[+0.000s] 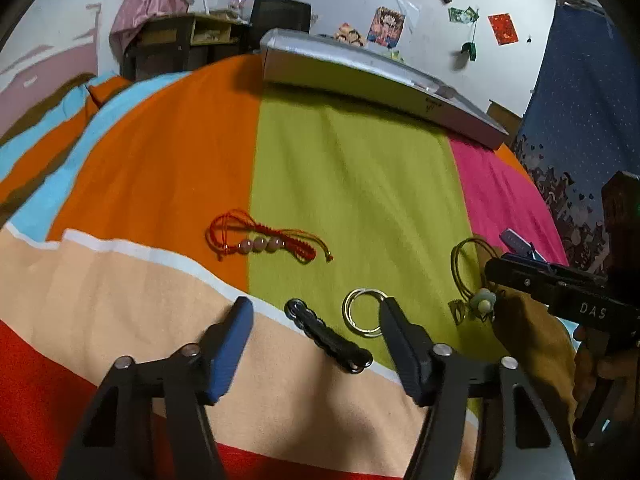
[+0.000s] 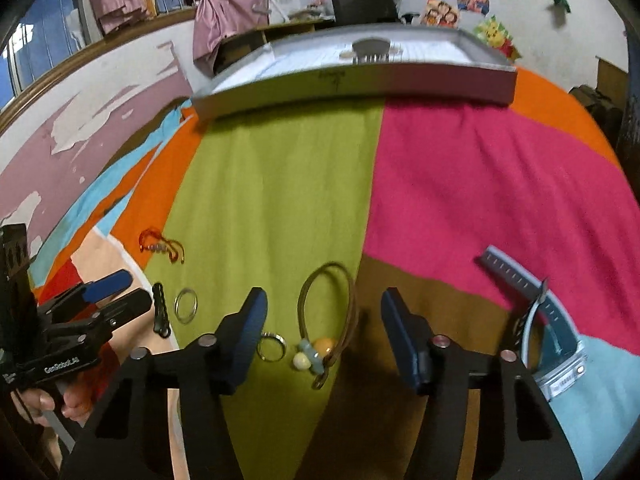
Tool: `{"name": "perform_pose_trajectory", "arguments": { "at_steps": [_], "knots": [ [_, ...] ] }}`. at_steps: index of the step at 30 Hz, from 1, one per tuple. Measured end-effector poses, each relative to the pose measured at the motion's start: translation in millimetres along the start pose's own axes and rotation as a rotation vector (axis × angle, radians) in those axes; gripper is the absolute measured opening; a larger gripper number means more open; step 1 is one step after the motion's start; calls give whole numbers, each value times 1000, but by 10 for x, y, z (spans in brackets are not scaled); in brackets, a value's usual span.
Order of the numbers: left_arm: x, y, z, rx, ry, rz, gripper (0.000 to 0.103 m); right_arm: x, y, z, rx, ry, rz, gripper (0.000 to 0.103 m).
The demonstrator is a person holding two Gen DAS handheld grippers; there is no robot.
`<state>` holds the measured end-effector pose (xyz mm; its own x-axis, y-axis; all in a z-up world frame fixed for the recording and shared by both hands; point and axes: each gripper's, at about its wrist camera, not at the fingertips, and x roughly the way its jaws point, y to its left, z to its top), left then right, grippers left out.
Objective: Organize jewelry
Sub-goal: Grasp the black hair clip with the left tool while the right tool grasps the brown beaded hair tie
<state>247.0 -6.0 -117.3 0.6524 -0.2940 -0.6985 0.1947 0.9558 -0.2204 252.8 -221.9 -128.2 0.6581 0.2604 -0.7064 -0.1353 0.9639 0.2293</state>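
On the striped blanket (image 1: 340, 168) a black beaded bracelet (image 1: 326, 336) lies between the fingers of my left gripper (image 1: 314, 314), which is open and touches nothing. A silver ring (image 1: 364, 312) rests against the inside of its right finger. Farther off lies a red cord bracelet (image 1: 260, 240) with pink beads. My right gripper (image 2: 324, 308) is open and straddles a brown cord loop (image 2: 351, 300) with a bead charm (image 2: 316, 350). A small key ring (image 2: 272, 346) sits by its left finger. The grey jewelry tray (image 2: 360, 84) stands at the blanket's far edge.
A blue watch (image 2: 532, 300) lies right of the right gripper. The left gripper (image 2: 128, 290) shows at the left of the right wrist view, held by a hand (image 2: 40, 404). The right gripper (image 1: 504, 266) shows at the right of the left wrist view. A desk and chair (image 1: 280, 16) stand behind.
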Motion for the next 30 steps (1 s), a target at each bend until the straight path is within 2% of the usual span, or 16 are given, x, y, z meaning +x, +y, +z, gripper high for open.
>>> {"name": "perform_pose_trajectory", "arguments": {
  "at_steps": [2, 7, 11, 14, 16, 17, 21, 27, 30],
  "knots": [
    [25, 19, -4, -6, 9, -5, 59, 52, 18, -28, 2, 22, 6, 47],
    [58, 13, -15, -6, 29, -41, 49, 149, 62, -73, -2, 62, 12, 46],
    [69, -32, -24, 7, 42, -61, 48, 196, 95, -90, 1, 78, 17, 46],
    [100, -67, -32, 18, 64, -39, 42, 236, 127, -96, 3, 88, 24, 45],
    [135, -84, -20, 23, 84, -12, 36, 264, 145, -99, 0, 95, 28, 37],
    [144, -77, -20, 23, 88, -7, 35, 282, 162, -104, -2, 103, 28, 36],
    [170, -76, -27, 19, 110, 12, 26, 346, 182, -132, 5, 128, 27, 36],
    [206, -122, -76, 6, 156, -17, 15, 420, 221, -167, 23, 161, 36, 36],
    [201, -160, -83, 19, 160, -21, 14, 433, 219, -175, 28, 172, 46, 36]
  ]
}}
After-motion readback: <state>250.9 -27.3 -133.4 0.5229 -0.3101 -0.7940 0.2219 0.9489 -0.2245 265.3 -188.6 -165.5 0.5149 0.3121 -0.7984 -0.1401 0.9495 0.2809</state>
